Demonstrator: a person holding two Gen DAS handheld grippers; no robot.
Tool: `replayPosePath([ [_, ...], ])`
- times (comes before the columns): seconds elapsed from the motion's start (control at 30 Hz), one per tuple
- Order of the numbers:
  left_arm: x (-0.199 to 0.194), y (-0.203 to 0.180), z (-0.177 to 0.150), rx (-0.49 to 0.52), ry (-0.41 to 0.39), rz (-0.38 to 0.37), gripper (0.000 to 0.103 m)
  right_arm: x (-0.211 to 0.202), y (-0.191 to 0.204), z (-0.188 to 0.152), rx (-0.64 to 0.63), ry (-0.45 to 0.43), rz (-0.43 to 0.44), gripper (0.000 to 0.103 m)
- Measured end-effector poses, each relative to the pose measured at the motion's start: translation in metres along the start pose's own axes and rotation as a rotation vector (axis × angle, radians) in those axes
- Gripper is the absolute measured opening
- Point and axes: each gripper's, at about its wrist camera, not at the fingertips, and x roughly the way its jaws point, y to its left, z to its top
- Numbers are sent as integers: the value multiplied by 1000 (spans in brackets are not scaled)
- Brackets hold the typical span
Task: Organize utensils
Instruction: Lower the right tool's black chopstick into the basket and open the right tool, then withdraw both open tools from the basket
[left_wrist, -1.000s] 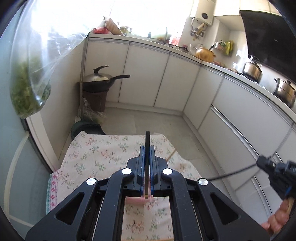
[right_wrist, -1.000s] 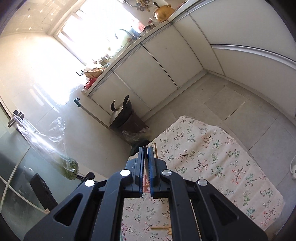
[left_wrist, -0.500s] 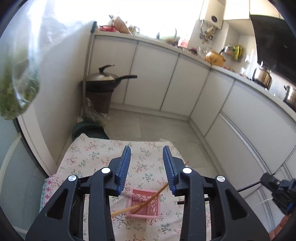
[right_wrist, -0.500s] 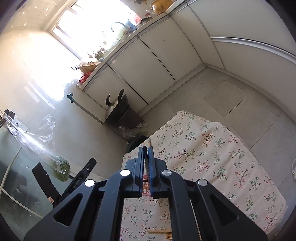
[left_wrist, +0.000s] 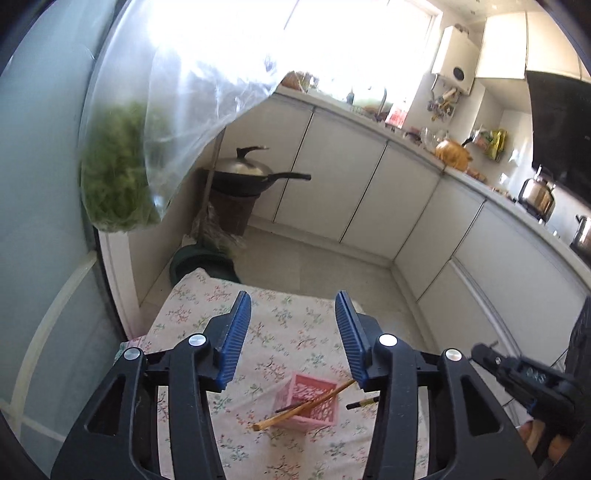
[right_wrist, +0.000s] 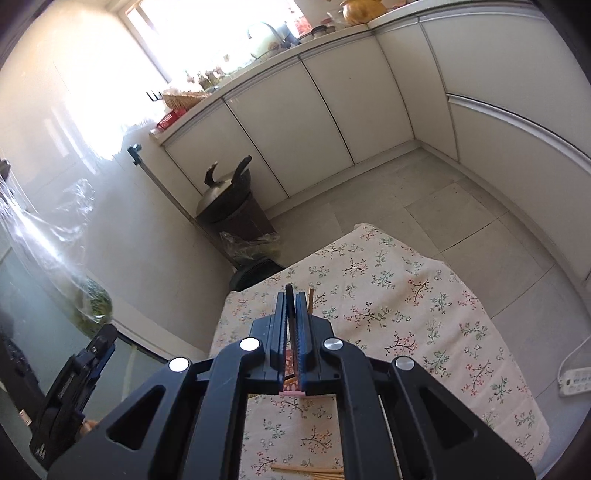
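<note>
Your left tongs (left_wrist: 293, 306) stand wide open and empty; your right tongs (right_wrist: 294, 299) are clamped on a dark chopstick (right_wrist: 290, 295).

The pink basket (left_wrist: 308, 404) sits on the floral-clothed surface (left_wrist: 288, 332) below your left tongs, with a bamboo chopstick (left_wrist: 303, 408) lying slanted across its rim and a dark one inside. More bamboo chopsticks (right_wrist: 306, 469) lie on the cloth at the near edge of your right view. The dark chopstick in your right tongs sticks out upright past the tips.
</note>
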Motion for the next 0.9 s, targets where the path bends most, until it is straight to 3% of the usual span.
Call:
replayPosePath([
  [0.2, 9, -6, -7, 30, 46, -15, 45, 35, 17, 3, -39, 52, -11, 7],
  [0.27, 11, -9, -9, 35, 58, -24, 45, 40, 18, 3, -37, 62, -13, 15],
  [0.37, 10, -20, -13, 65, 65, -39, 45, 31, 19, 4, -43, 24, -2, 27],
  [0.6, 7, -43, -22, 125, 64, -58, 48, -1, 22, -1, -103, -54, -58, 28],
  [0.77, 3, -54, -26, 145, 55, -52, 58, -16, 19, -13, -146, -85, -114, 30],
  [0.83, -1, -56, -29, 150, 45, -47, 68, -21, 17, -20, -166, -100, -141, 33],
  [0.9, -4, -59, -33, 157, 34, -35, 72, -25, 15, -26, -175, -111, -159, 42],
])
